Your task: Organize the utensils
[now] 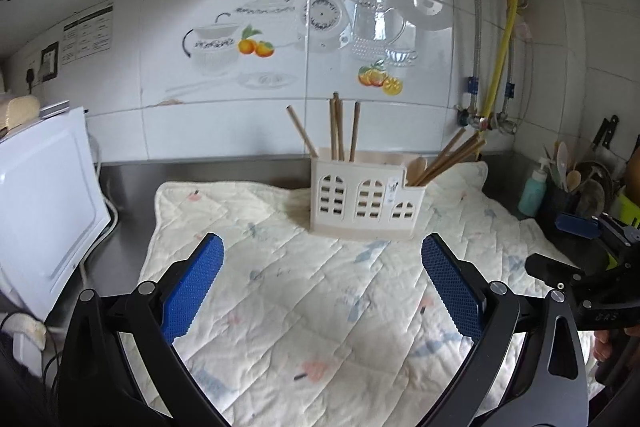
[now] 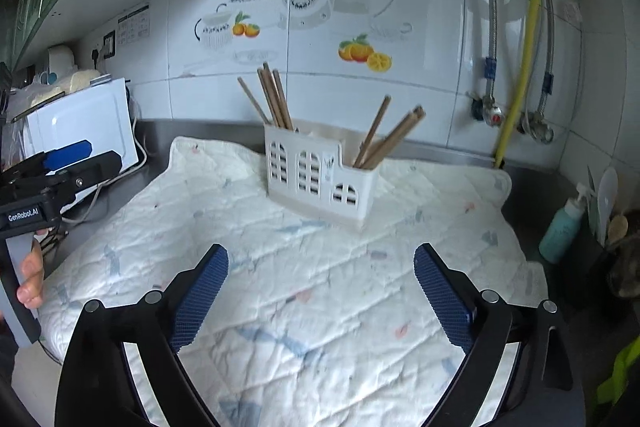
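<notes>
At twelve o'clock on the tabletop's quilted mat (image 1: 280, 291), our utensil holder (image 1: 362, 203) already carries every chopstick (image 1: 338, 125); left claw (image 1: 322, 259) and right claw (image 2: 320, 267) gape apart, empty, so we judge the job nearly finished.

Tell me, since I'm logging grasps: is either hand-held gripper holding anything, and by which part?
Nothing is held. The left hand-held gripper and right hand-held gripper both stand open over the quilted cream cloth.

Under the gripper: quilted cream cloth (image 1: 280, 307) on steel counter (image 1: 128, 179).
Left of it: white microwave oven (image 1: 44, 203).
Far right: teal pump bottle (image 2: 560, 231).
Ahead, right: yellow hose (image 2: 524, 51) on tiled wall (image 1: 200, 115).
</notes>
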`<state>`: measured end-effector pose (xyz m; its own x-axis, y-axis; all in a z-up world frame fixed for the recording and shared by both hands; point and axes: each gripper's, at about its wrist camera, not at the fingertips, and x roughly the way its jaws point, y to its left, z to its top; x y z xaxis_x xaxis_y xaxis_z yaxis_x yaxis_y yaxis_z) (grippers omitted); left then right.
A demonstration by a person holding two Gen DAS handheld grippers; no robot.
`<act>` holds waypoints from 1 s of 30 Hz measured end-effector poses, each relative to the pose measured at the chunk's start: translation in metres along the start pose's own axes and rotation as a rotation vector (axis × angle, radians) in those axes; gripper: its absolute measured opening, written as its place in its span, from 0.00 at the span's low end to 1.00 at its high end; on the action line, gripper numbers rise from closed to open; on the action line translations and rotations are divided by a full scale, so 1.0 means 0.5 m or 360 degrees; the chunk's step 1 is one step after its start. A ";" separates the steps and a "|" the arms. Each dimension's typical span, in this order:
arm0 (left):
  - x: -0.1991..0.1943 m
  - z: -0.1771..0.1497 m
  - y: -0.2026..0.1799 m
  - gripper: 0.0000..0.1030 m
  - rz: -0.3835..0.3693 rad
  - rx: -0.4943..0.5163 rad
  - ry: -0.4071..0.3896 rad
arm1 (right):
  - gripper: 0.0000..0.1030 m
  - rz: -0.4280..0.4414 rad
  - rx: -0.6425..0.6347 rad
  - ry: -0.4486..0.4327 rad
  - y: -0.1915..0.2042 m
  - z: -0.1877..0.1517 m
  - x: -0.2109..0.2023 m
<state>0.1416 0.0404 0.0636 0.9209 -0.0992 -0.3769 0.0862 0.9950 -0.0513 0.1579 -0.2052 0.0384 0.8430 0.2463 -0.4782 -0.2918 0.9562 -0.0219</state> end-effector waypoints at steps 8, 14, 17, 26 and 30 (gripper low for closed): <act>-0.028 -0.041 0.014 0.95 -0.0003 -0.0064 0.0032 | 0.90 0.0005 0.0077 0.0022 0.000 -0.039 -0.034; -0.044 -0.062 0.017 0.95 0.0013 -0.0031 0.0038 | 0.91 -0.0007 0.0098 0.0022 0.005 -0.047 -0.055; -0.056 -0.072 0.006 0.95 -0.0003 0.0025 0.0029 | 0.91 -0.0005 0.0108 0.0016 0.007 -0.050 -0.063; -0.063 -0.083 -0.003 0.95 -0.0014 0.0029 0.0046 | 0.92 -0.0009 0.0115 0.0014 0.008 -0.057 -0.072; -0.062 -0.086 -0.003 0.95 -0.0018 0.0013 0.0059 | 0.92 -0.0010 0.0135 0.0015 0.003 -0.059 -0.071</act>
<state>0.0967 0.0415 0.0356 0.9052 -0.1109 -0.4103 0.0998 0.9938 -0.0483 0.1140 -0.2170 0.0293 0.8404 0.2389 -0.4865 -0.2466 0.9679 0.0492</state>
